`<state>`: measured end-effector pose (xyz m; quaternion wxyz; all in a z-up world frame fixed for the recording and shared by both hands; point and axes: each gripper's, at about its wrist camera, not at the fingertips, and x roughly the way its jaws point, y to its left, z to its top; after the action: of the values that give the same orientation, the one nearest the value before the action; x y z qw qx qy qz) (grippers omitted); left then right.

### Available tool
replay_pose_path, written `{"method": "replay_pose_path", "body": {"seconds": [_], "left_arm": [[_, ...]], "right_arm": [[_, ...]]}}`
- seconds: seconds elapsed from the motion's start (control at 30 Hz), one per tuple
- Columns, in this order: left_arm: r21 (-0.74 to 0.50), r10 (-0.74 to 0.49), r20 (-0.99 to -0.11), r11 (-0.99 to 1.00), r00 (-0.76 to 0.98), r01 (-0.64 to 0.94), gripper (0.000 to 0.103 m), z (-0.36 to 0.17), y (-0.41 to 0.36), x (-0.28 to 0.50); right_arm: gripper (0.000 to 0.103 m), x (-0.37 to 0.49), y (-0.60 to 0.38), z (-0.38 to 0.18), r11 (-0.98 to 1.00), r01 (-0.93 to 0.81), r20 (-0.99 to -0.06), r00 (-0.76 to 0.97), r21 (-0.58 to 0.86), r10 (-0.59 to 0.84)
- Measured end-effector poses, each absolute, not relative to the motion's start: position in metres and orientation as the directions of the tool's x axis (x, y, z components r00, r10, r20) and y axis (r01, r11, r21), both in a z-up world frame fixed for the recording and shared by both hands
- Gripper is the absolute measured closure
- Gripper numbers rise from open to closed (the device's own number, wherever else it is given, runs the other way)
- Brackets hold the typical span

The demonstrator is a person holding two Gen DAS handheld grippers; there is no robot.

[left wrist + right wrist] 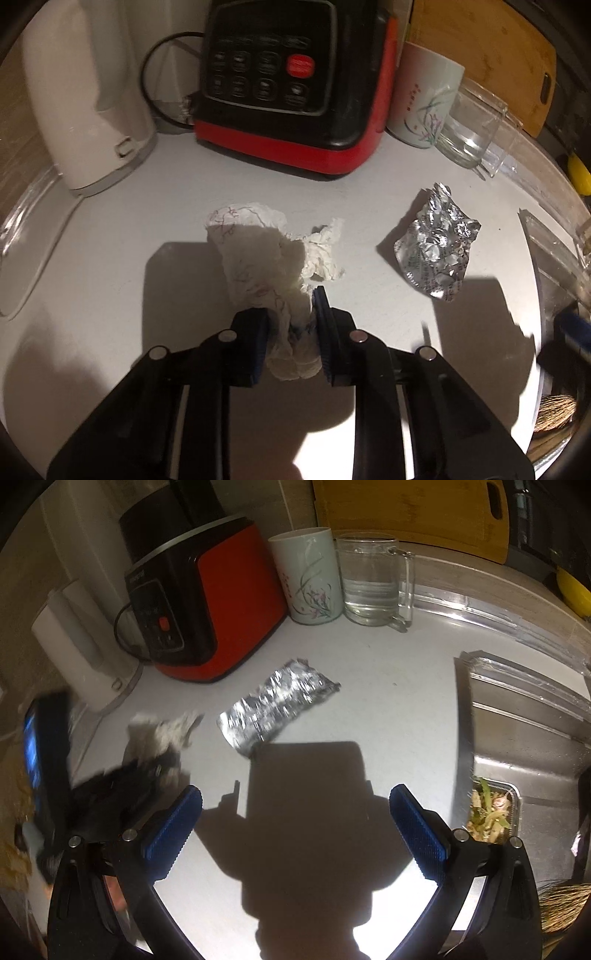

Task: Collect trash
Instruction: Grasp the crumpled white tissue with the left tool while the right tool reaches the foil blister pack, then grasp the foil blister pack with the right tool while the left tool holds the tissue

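My left gripper (291, 332) reaches forward low over the white countertop (110, 258), its jaws clamped on the near end of a crumpled paper napkin (258, 258). The napkin is pinched between the blue pads and runs forward from them in a rumpled white wad with faint reddish print; I cannot tell whether its far end touches the countertop.

My right gripper (295, 812) hangs above the countertop near its front edge, jaws spread wide apart with nothing between them. A crushed silver foil wrapper (277, 705) lies flat ahead of these jaws, well apart from them, in the middle of the countertop, wrinkled and shiny, with small print on one end. In the left wrist view the same wrapper (436, 243) sits to the right of the napkin, not touching it.

Along the back edge stand a white kettle (85, 99), a red and black blender base (291, 85), a flowered cup (308, 579) and a glass mug (373, 579). The sink (524, 738) lies at the right edge.
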<state>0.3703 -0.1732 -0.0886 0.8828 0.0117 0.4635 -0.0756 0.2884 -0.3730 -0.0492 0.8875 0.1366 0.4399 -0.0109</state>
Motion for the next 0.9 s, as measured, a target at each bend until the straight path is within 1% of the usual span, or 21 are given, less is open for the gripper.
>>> {"method": "replay_pose_path", "body": {"seconds": [0.17, 0.27, 0.4, 0.53, 0.73, 0.9], "left_arm": [[-0.037, -0.099, -0.803, 0.993, 0.588, 0.116, 0.080, -0.073, -0.154, 0.355], [0.000, -0.063, -0.791, 0.995, 0.608, 0.104, 0.080, -0.065, -0.143, 0.347], [0.043, -0.040, -0.776, 0.992, 0.630, 0.116, 0.080, -0.062, -0.135, 0.344], [0.034, -0.052, -0.770, 0.992, 0.636, 0.122, 0.080, -0.061, -0.123, 0.341], [0.039, -0.046, -0.774, 0.992, 0.631, 0.121, 0.080, -0.066, -0.115, 0.341], [0.033, -0.043, -0.769, 0.994, 0.638, 0.107, 0.080, -0.064, -0.107, 0.339]], "right_arm": [[0.002, 0.326, -0.364, -0.056, 0.928, 0.236, -0.788, 0.609, 0.288, 0.091], [0.002, 0.342, -0.359, -0.061, 0.896, 0.325, -0.791, 0.610, 0.302, 0.046], [0.002, 0.365, -0.351, -0.067, 0.855, 0.449, -0.798, 0.598, 0.260, -0.071], [0.002, 0.386, -0.343, -0.080, 0.808, 0.537, -0.829, 0.547, 0.243, -0.114], [0.003, 0.406, -0.327, -0.089, 0.794, 0.588, -0.840, 0.501, 0.154, -0.208], [0.003, 0.415, -0.318, -0.100, 0.789, 0.604, -0.856, 0.462, 0.114, -0.230]]}}
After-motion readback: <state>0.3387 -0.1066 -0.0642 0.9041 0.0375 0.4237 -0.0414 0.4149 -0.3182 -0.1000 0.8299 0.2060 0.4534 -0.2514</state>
